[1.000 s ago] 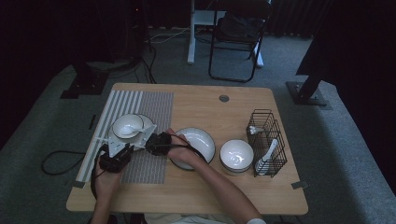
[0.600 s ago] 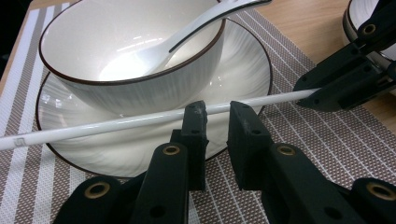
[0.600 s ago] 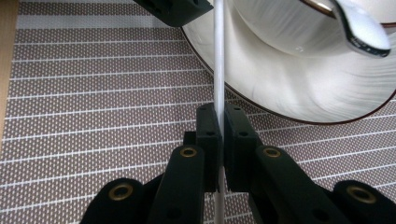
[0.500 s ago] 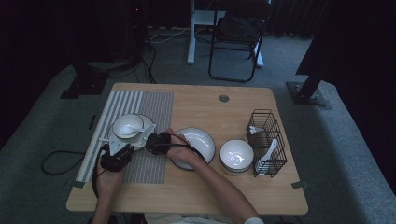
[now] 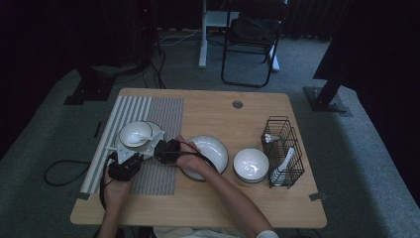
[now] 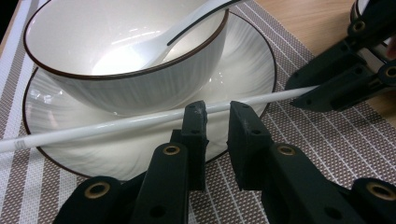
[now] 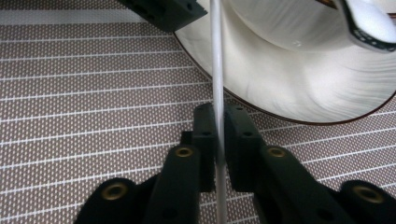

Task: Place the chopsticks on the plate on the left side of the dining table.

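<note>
Low on the left of the high view, my left gripper [image 5: 130, 161] and right gripper [image 5: 159, 150] meet over a striped placemat [image 5: 163, 114], both on 1 thin white chopstick [image 6: 116, 123]. In the left gripper view the chopstick runs from the left edge up toward the right, crossing just beyond my left jaws; those jaws stand apart with a gap between them, and I cannot tell whether either pad touches the stick. In the right gripper view the chopstick runs straight down the middle of the frame into the narrow slot between my right jaws, which have just been easing open; they flank it closely, though whether the pads press on it I cannot tell. Crowding the upper part of both gripper views is a white plate [image 6: 243, 60] with a dark rim, and on it sits a bowl [image 6: 140, 84] holding 1 white spoon [image 6: 154, 46]. In the high view, right of my hands, lie a second plate [image 5: 218, 148] and a second bowl [image 5: 251, 165], both bare inside. At the table's [image 5: 208, 208] right side stands a black wire basket [image 5: 285, 153] with white utensils leaning in it.
</note>
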`<state>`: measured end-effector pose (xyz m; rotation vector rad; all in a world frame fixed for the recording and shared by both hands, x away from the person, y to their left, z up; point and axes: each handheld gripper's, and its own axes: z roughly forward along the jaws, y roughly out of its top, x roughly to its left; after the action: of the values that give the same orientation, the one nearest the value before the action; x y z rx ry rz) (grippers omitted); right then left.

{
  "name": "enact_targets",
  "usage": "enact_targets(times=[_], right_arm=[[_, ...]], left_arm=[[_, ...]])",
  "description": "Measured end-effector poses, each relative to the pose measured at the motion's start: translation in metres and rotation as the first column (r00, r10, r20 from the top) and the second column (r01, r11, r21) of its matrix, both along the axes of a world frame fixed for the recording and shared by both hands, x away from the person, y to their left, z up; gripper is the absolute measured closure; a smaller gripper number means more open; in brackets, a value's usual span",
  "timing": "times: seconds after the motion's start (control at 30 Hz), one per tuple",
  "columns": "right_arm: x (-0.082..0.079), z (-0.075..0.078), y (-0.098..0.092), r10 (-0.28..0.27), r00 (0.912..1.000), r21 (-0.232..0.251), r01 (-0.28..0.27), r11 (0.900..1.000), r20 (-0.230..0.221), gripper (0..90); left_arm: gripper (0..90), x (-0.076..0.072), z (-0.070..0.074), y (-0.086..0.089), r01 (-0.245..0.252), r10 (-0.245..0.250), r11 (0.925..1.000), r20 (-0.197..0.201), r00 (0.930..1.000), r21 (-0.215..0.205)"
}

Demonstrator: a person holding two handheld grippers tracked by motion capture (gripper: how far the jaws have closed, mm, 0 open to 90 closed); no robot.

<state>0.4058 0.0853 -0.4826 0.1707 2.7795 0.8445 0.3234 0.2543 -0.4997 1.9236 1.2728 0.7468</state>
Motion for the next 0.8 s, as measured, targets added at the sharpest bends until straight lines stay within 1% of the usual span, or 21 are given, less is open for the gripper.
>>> enact_targets(times=[0.2, 0.37, 0.47, 0.57, 0.8], right_arm=[[-0.001, 0.004, -0.007, 0.001, 1.0, -0.004, -0.001, 1.0, -0.002, 73.9], [-0.001, 0.01, -0.018, -0.001, 1.0, -0.006, 0.001, 1.0, -0.005, 72.5], [0.0, 0.01, -0.025, -0.008, 0.9999, -0.009, 0.008, 1.0, -0.008, 72.6], [0.002, 0.01, -0.028, -0.014, 0.9999, -0.014, 0.013, 1.0, -0.004, 75.1], [0.003, 0.006, -0.026, -0.032, 0.9994, -0.024, 0.033, 0.999, 0.009, 79.3]], left_arm=[[77.8, 0.001, 0.0, 0.0, -0.001, 0.001, 1.0, -0.002, 1.0, -0.001], [77.8, 0.002, 0.0, 0.0, 0.0, 0.0, 1.0, -0.004, 1.0, 0.0], [77.8, 0.003, 0.0, -0.001, -0.002, 0.002, 1.0, -0.007, 1.0, 0.0], [77.8, 0.004, -0.001, -0.002, -0.003, 0.003, 1.0, -0.005, 1.0, -0.002], [77.8, 0.005, -0.001, -0.002, -0.001, 0.001, 1.0, -0.008, 1.0, -0.003]])
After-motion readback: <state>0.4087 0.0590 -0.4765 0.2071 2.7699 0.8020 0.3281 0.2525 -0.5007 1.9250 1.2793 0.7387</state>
